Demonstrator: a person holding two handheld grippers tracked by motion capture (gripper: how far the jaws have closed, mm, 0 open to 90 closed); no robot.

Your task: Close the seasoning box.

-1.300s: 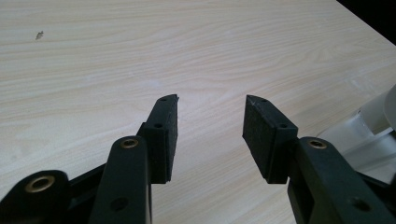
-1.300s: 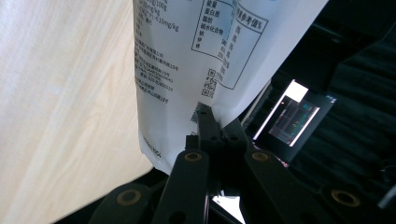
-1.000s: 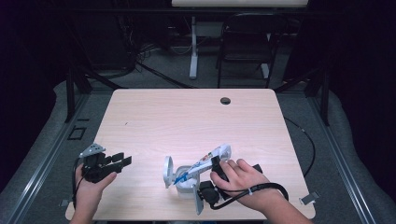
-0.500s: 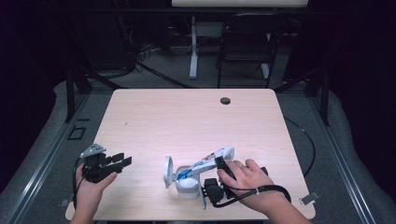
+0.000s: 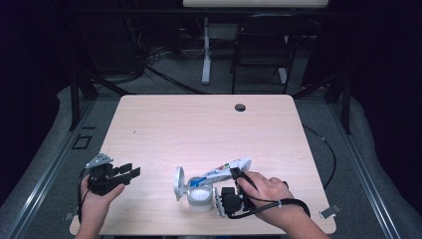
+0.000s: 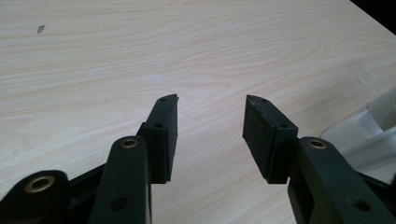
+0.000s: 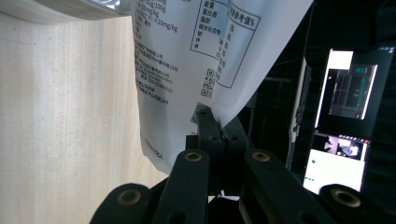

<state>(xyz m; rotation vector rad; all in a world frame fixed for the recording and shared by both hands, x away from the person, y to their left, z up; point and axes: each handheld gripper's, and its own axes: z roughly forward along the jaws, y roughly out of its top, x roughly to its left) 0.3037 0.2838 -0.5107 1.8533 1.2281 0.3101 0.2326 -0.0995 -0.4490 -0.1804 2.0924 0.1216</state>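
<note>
We see the right gripper clamped on a printed pouch tilted over a white jar — contents hidden, left gripper spread wide, nothing held.

High view: fixed above the near edge, facing forward and down, far enough to take in the whole pale wooden table plus dark floor beyond. Left gripper view: low, close over the tabletop, looking along two black parted jaws across bare wood grain. Right gripper view: rolled sideways, very near a white printed plastic pouch. Shared by all three: the wooden tabletop.
</note>
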